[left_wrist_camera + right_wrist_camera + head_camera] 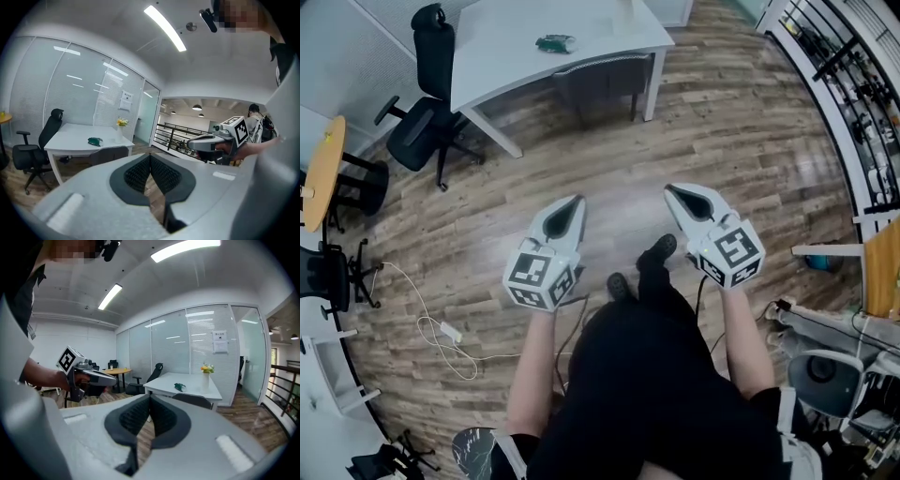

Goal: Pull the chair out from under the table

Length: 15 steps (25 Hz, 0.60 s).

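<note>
One white table (511, 47), one grey chair (600, 77) tucked under its near edge, backrest toward the person, wide along that edge, left hand-held gripper (574, 203) and right hand-held gripper (676, 193) well short of it, jaws together, empty

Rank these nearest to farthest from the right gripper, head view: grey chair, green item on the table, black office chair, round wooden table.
From the right gripper:
1. grey chair, tucked under the white table, ahead and to the left.
2. green item, on the tabletop beyond that chair.
3. black office chair, off the table's left end.
4. round wooden table, at the far left edge.
</note>
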Tool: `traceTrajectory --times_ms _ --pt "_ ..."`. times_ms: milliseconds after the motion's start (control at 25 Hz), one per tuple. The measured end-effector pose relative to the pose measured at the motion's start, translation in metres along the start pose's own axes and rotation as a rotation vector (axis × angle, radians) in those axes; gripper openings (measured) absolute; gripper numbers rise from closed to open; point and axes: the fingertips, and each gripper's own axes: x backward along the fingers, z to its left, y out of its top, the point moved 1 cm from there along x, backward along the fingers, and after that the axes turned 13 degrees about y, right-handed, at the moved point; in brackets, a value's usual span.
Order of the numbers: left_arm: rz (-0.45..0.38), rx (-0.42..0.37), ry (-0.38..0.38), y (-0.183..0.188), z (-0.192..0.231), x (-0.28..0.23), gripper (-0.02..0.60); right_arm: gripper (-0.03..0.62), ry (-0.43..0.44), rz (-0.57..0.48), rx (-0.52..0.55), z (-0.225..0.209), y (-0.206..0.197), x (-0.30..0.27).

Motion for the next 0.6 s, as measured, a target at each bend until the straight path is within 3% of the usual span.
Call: traceTrajectory --times_ms 600 --pt "0.011 0.017 0.018 0.015 0.001 -0.068 0.011 0.003 0.039 -0.012 -0.008 -0.063 -0.015 -0.025"
